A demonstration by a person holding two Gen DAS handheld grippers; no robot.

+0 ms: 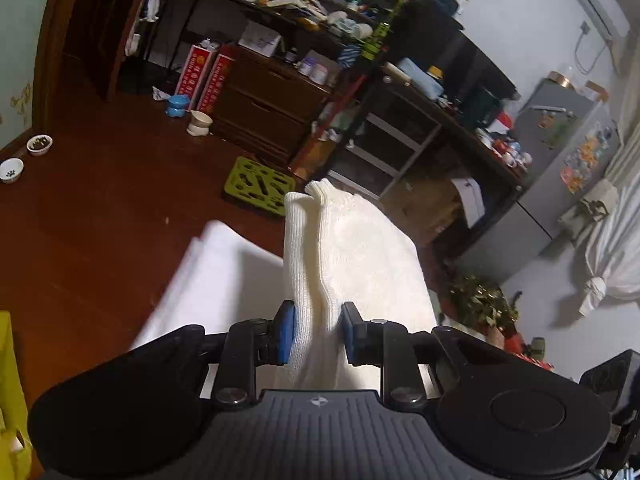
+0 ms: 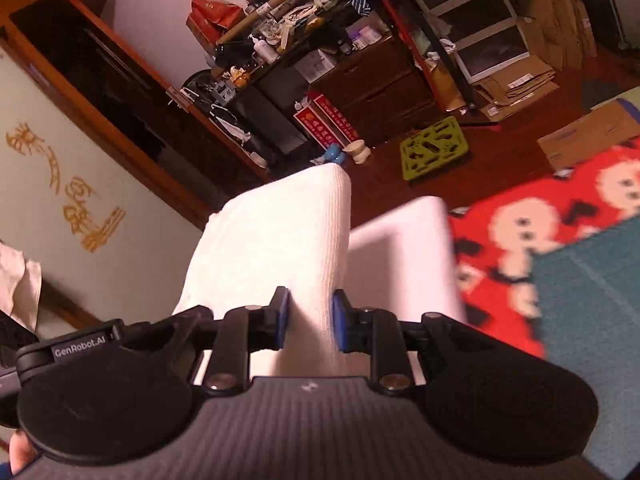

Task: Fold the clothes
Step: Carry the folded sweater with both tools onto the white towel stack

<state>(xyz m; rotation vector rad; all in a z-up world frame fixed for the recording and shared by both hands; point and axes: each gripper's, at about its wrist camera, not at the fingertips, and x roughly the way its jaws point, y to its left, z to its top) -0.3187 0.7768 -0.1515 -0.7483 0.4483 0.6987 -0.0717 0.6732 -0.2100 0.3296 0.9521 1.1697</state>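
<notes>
A cream-white knitted garment (image 1: 352, 240) stands up between the blue pads of my left gripper (image 1: 316, 332), which is shut on a bunched fold of it. Its ribbed edge rises ahead of the fingers and more white cloth hangs blurred below to the left. In the right wrist view the same white garment (image 2: 280, 236) is pinched in my right gripper (image 2: 308, 320), shut on a thick fold, with another white stretch (image 2: 400, 256) hanging to the right. Both grippers carry the cloth above the floor.
A dark wooden floor (image 1: 100, 208) lies below, with a green plastic mat (image 1: 260, 188), pet bowls (image 1: 39, 145) and a wooden drawer chest (image 1: 264, 104). Cluttered shelves line the wall. A red patterned rug (image 2: 520, 240) and a teal surface (image 2: 592, 320) lie at the right. A grey fridge (image 1: 560, 152) stands far right.
</notes>
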